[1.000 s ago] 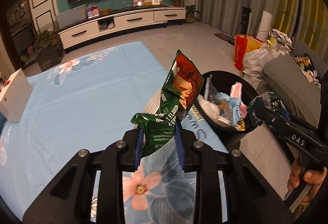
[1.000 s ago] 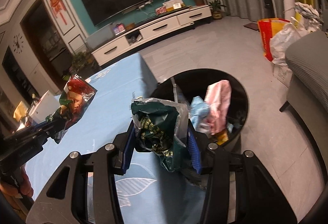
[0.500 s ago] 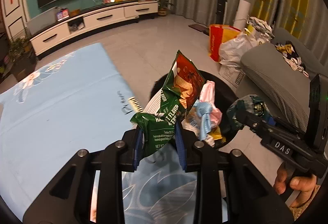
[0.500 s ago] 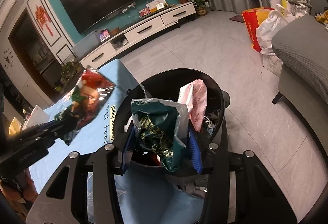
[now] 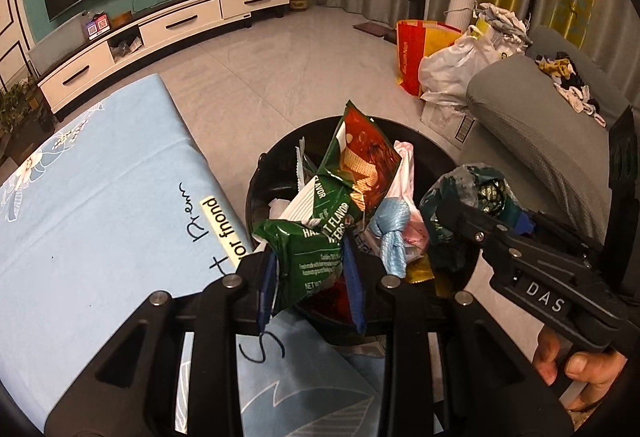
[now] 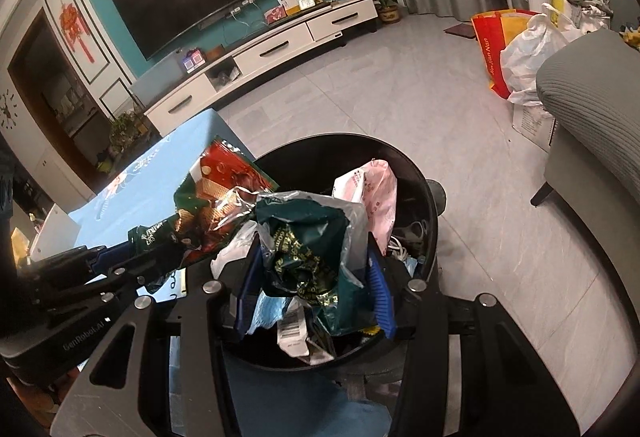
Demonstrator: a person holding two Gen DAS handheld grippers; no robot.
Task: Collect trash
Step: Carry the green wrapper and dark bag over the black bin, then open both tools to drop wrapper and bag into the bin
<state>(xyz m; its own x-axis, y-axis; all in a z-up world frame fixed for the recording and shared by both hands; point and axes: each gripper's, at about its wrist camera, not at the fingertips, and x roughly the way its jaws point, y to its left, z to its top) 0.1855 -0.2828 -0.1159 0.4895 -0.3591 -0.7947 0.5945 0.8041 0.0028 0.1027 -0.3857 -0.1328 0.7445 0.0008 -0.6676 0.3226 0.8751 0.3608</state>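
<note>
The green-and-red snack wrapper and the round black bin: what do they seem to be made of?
Green-and-red snack wrapper: likely thin plastic film, glossy; it creases sharply and shows a silvery inside.
Round black bin: probably hard plastic, smooth and slightly shiny; metal cannot be ruled out.

Wafer bag (image 5: 320, 237): green, white lettering, red top panel. Crumpled wrapper (image 6: 308, 249): dark teal, gold print, silver lining. Bin (image 6: 424, 197): black. Table (image 5: 100, 197) cloth: light blue, white floral pattern, dark script. Gripper pads (image 5: 354, 277): blue. Bag in the bin (image 6: 372, 193): pink-and-white.
</note>
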